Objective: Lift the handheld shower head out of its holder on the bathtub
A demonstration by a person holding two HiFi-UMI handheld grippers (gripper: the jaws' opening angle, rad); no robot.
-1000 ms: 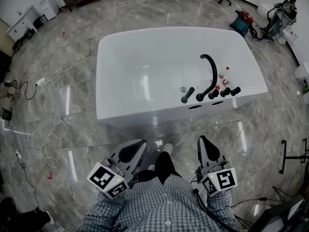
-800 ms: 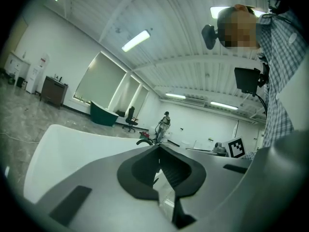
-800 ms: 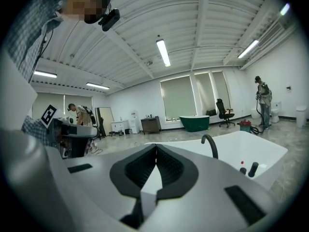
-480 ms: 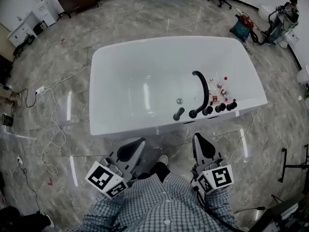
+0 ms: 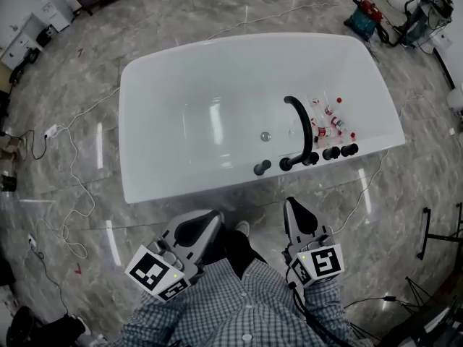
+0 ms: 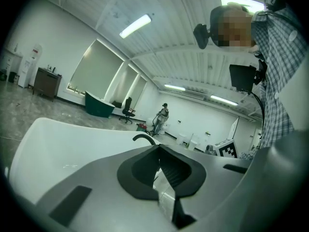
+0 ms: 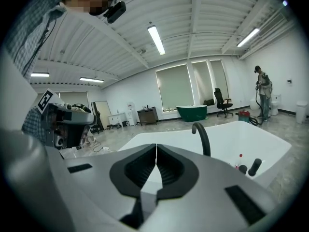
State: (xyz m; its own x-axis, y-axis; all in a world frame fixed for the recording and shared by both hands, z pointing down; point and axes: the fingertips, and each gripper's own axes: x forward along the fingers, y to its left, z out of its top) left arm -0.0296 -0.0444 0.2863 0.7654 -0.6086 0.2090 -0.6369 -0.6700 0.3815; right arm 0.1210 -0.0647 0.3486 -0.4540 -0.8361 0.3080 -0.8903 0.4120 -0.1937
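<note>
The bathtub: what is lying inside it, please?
Inside the bathtub are several small red-capped bottles beside the black spout, and a round metal fitting on its bottom. The spout covers a strip of the bottom; the near wall is hidden below the rim.

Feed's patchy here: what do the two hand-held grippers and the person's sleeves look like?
The left hand-held gripper and right hand-held gripper have grey shells with black ribbed pads inside the jaws. Each carries a white cube printed with black square markers. A black cable trails from the right one. The sleeves are a blue-grey and white check.
</note>
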